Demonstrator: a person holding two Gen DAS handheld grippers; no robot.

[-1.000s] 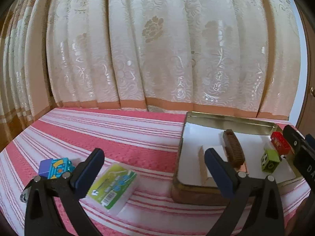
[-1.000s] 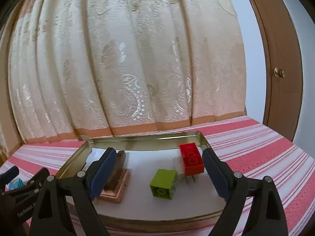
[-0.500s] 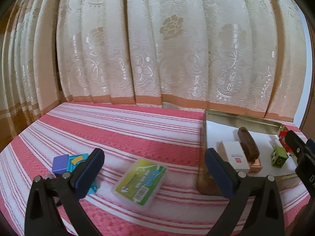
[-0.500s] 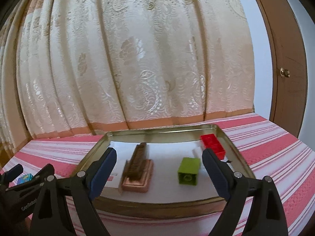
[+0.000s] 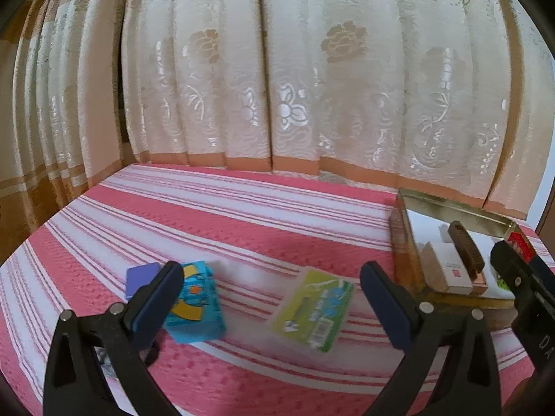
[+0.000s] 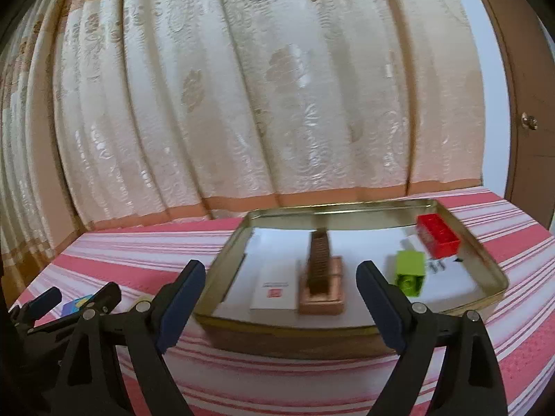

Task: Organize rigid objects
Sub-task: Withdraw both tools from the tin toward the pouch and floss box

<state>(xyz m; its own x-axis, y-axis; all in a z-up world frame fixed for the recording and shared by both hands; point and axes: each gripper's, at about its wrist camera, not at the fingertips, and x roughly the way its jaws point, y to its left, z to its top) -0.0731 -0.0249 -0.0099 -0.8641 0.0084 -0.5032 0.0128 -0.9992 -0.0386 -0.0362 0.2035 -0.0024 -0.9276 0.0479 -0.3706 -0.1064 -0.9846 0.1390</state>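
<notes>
Jaws of the left gripper (image 5: 270, 286) stand wide apart with nothing gripped; a green card packet (image 5: 314, 312) lies flat on the striped tabletop (image 5: 242, 222) between them, just beyond the tips, and a blue box (image 5: 196, 303) lies beside the left finger. Jaws of the right gripper (image 6: 281, 286) also gape empty before the gold tin tray (image 6: 485, 270), which holds a white box (image 6: 274, 287), a brown brush (image 6: 319, 260), a green block (image 6: 411, 272) and a red block (image 6: 438, 234). Both grippers tilt gently downward.
</notes>
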